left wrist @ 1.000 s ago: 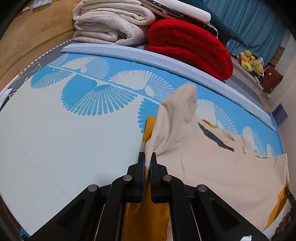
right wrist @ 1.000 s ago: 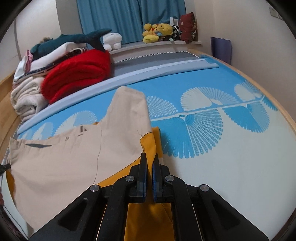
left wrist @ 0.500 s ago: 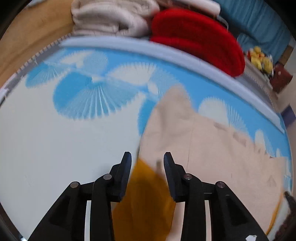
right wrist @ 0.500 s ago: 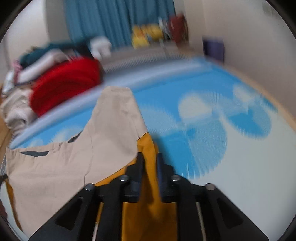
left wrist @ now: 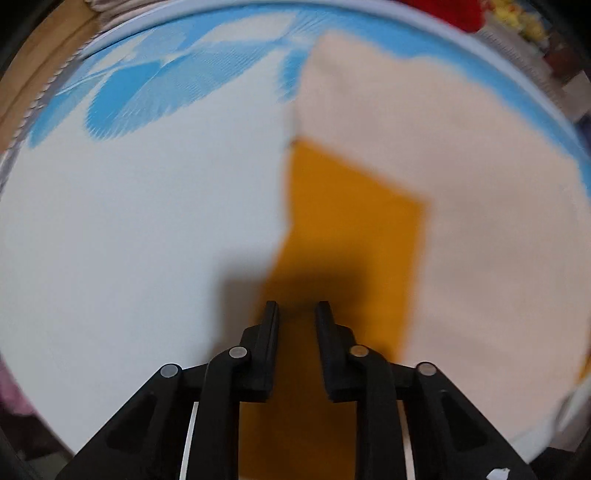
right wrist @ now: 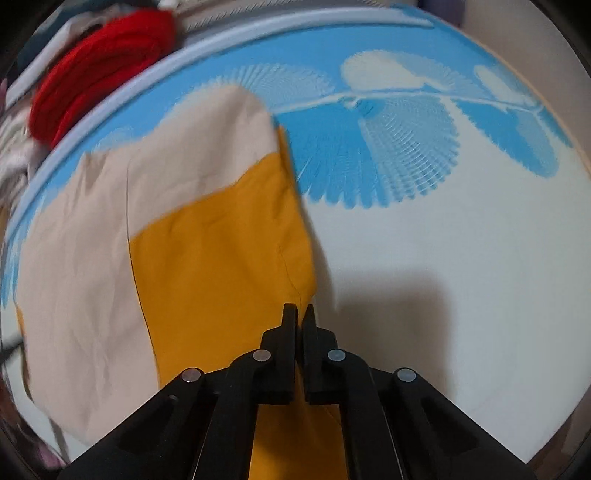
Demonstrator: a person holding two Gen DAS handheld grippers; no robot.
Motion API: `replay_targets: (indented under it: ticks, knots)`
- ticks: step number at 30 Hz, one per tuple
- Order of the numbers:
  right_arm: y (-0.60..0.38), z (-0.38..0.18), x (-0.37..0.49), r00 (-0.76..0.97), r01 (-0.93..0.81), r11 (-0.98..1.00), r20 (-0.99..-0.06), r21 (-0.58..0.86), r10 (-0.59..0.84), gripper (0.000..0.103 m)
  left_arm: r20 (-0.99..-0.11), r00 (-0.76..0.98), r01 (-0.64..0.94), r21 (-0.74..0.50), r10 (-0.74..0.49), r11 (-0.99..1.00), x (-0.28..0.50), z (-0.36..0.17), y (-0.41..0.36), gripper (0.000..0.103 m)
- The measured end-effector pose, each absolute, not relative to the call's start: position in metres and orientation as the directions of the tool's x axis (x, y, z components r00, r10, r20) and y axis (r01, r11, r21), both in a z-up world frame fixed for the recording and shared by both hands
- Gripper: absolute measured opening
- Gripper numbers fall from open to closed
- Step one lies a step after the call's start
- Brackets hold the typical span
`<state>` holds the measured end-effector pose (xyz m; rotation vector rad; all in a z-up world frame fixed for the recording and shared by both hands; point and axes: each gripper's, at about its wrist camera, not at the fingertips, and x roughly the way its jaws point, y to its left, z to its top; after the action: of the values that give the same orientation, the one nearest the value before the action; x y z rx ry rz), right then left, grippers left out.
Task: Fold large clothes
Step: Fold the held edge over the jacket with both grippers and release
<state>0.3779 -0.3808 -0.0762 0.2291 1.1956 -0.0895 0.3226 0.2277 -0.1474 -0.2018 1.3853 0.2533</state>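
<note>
Left gripper (left wrist: 295,308) points straight down over the garment (left wrist: 461,177), jaws a little apart and just now narrowing. Mustard fabric (left wrist: 351,221) lies beneath and between the fingertips (left wrist: 271,314); contact unclear through blur. Beige part lies to the right. Bed sheet (left wrist: 110,240) white with blue fan print. Red blanket (left wrist: 443,11) at top edge.

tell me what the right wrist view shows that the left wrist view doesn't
Only the right wrist view: the right gripper, shut at the mustard panel's edge, sharp fan prints, and most of the red blanket.

Only the left wrist view: the left gripper, jaws apart above the mustard panel, its jaws just closing, nothing pinched, and a wooden floor strip.

Both: the beige garment lying on the blue-and-white sheet, plus a gripper shadow.
</note>
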Motion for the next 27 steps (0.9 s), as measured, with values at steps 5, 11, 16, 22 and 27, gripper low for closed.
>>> replay_targets:
  ticks: [5,11,16,22,27]
  knots:
    - [-0.378,-0.075,0.374,0.356,0.204,0.978,-0.934,0.044,-0.032,0.003,-0.969,0.247,-0.262,-0.042,0.025,0.964,0.301,-0.108,0.227,0.014]
    - [-0.357,-0.027,0.353,0.531,0.052,0.994,-0.846,0.093,0.051,0.01,-0.977,0.183,-0.05,-0.118,-0.107,0.992,0.277,-0.122,0.199,0.021]
    - [-0.342,-0.105,0.338,0.165,-0.097,0.994,-0.986,-0.04,-0.023,0.009,-0.991,0.129,-0.061,-0.049,-0.041,0.997,0.259,-0.137,0.202,0.022]
    - [-0.357,-0.112,0.319,0.138,-0.097,0.986,-0.983,-0.133,-0.119,0.009,-0.993,0.115,-0.048,0.02,0.026,0.999,0.236,-0.144,0.199,0.022]
    - [-0.367,-0.061,0.305,0.279,0.042,0.973,-0.932,-0.227,-0.23,0.01,-0.947,0.315,-0.187,-0.001,0.059,0.982,0.208,-0.077,0.201,0.02]
